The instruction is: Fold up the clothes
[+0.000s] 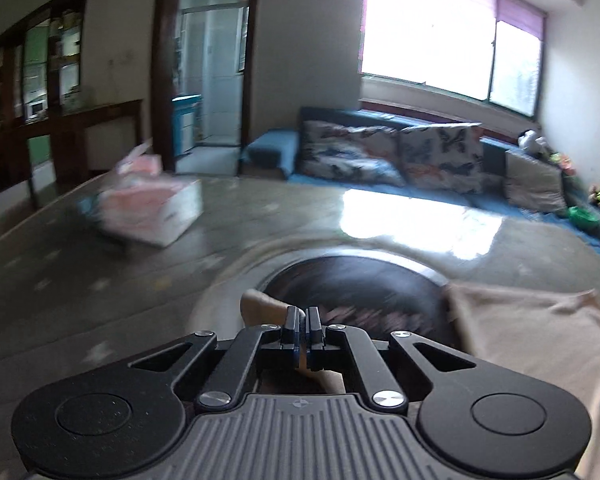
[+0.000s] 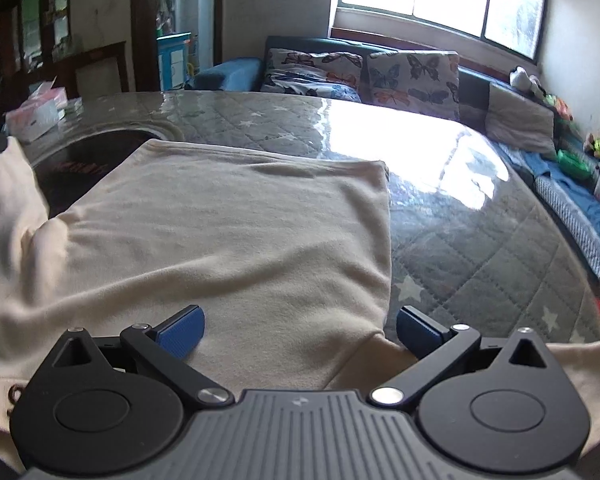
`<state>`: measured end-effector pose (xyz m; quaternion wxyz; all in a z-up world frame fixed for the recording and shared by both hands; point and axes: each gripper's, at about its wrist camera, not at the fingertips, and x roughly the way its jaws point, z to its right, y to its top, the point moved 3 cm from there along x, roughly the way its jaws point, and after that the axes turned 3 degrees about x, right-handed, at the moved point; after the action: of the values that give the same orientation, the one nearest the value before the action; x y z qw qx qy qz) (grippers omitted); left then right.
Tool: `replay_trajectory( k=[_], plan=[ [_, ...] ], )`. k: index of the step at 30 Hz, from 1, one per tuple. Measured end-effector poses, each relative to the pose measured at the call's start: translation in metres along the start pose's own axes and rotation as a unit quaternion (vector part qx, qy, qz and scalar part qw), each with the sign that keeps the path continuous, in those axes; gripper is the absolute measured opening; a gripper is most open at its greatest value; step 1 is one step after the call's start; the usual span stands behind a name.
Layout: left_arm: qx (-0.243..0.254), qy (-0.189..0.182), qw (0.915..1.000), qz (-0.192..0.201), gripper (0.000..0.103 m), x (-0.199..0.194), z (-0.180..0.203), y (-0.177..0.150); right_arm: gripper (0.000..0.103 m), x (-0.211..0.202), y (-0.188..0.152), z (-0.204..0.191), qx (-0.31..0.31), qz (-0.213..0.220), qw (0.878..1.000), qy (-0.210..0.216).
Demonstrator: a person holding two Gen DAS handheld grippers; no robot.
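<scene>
One cream garment (image 2: 228,216), one tissue box (image 1: 152,210), two butterfly cushions (image 2: 414,78).

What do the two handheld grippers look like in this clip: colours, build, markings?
Both match. The left gripper and right gripper have black linkage arms with silver pivot screws, round black side discs, a ribbed grey body with a small crosshair mark, and blue ridged pads. No cables or sleeves show.
</scene>
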<state>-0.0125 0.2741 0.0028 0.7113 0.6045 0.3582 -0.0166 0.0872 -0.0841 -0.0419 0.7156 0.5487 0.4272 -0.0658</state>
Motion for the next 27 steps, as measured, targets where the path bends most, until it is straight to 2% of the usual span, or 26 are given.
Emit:
replay_trajectory(
  k=[4,8,9,10,11,13,17,20,24,27],
  plan=[
    [0.004,0.032,0.9990,-0.031,0.004,0.000,-0.024,-0.020,0.103,-0.015,0.001,-0.015,-0.032,0.001,0.999,0.029],
    [-0.011,0.044,0.9977,-0.049,0.007,-0.004,-0.034,-0.030,0.103,-0.025,-0.005,-0.034,-0.071,-0.012,0.995,0.062],
    [-0.010,0.038,0.9981,-0.047,0.007,-0.008,-0.032,-0.030,0.103,-0.027,-0.008,-0.037,-0.080,-0.014,0.994,0.066],
    [-0.007,0.030,0.9985,-0.044,0.013,-0.012,-0.028,-0.029,0.103,-0.029,-0.011,-0.040,-0.089,-0.017,0.993,0.071],
    [0.003,0.017,0.9990,-0.041,0.024,-0.014,-0.019,-0.029,0.103,-0.032,-0.013,-0.044,-0.098,-0.019,0.992,0.075],
    [0.022,-0.008,0.9991,-0.035,0.038,-0.020,0.000,-0.030,0.103,-0.036,-0.019,-0.051,-0.115,-0.024,0.990,0.083],
    [0.061,-0.060,0.9961,-0.022,0.045,-0.031,0.036,-0.030,0.103,-0.045,-0.028,-0.058,-0.137,-0.033,0.986,0.089],
    [0.090,-0.098,0.9911,-0.013,0.045,-0.039,0.063,-0.031,0.103,-0.050,-0.032,-0.058,-0.141,-0.037,0.985,0.090],
    [0.133,-0.125,0.9831,-0.017,0.047,-0.035,0.098,-0.044,0.103,-0.053,-0.037,-0.053,-0.127,-0.051,0.985,0.105],
    [0.150,-0.116,0.9815,-0.027,0.047,-0.027,0.102,-0.053,0.103,-0.053,-0.039,-0.048,-0.113,-0.063,0.984,0.122]
  ],
)
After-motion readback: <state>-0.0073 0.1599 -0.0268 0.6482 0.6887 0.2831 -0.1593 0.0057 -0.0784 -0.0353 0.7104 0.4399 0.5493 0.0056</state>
